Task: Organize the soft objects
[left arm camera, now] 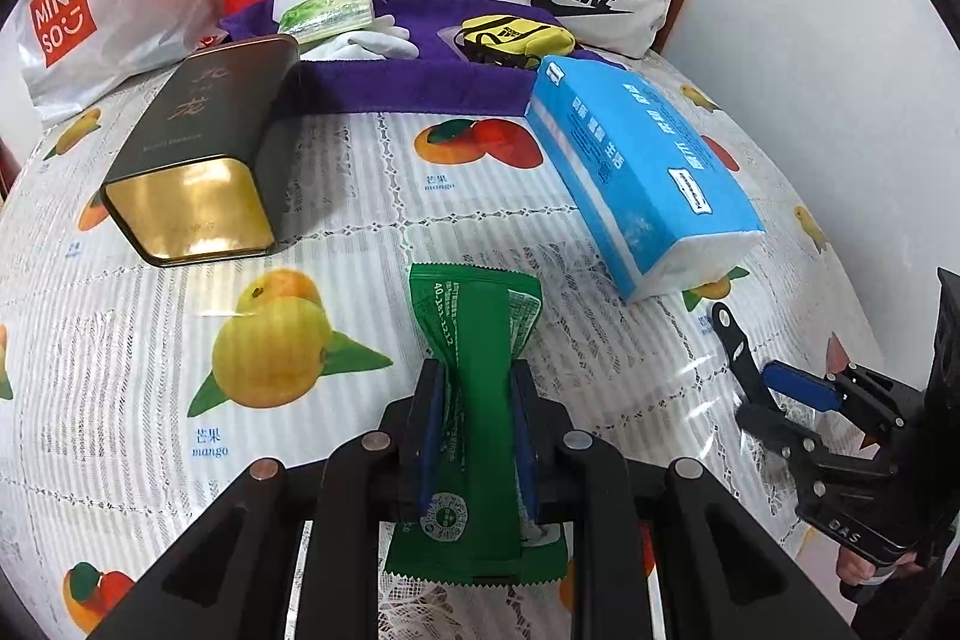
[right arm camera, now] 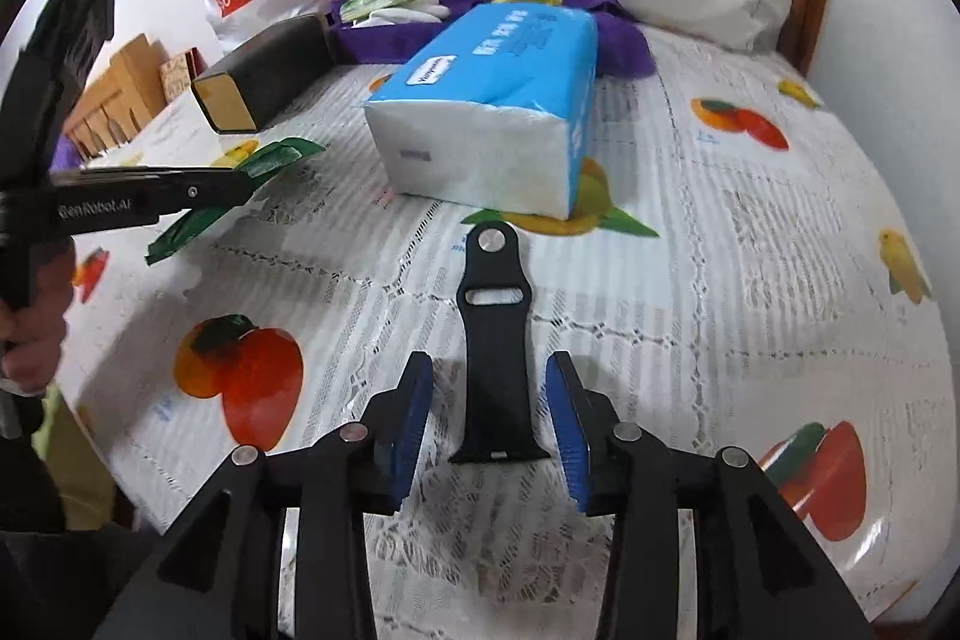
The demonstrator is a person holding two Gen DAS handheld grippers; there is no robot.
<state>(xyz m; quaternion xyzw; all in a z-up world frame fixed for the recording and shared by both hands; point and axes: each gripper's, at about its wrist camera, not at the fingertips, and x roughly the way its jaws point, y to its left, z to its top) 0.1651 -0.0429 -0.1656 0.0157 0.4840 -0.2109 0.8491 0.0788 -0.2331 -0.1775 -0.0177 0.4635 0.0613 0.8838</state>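
Left gripper (left arm camera: 474, 424) is pinching the green packet (left arm camera: 480, 340) at its waist, clear of the tablecloth (left arm camera: 360, 232), likely bound for the purple tray (left arm camera: 384, 85), while right gripper (right arm camera: 489, 424) is straddling the black strap (right arm camera: 495, 340), pads open and untouching.

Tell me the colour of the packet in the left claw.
Green packet, white print; clearest in the left wrist view.
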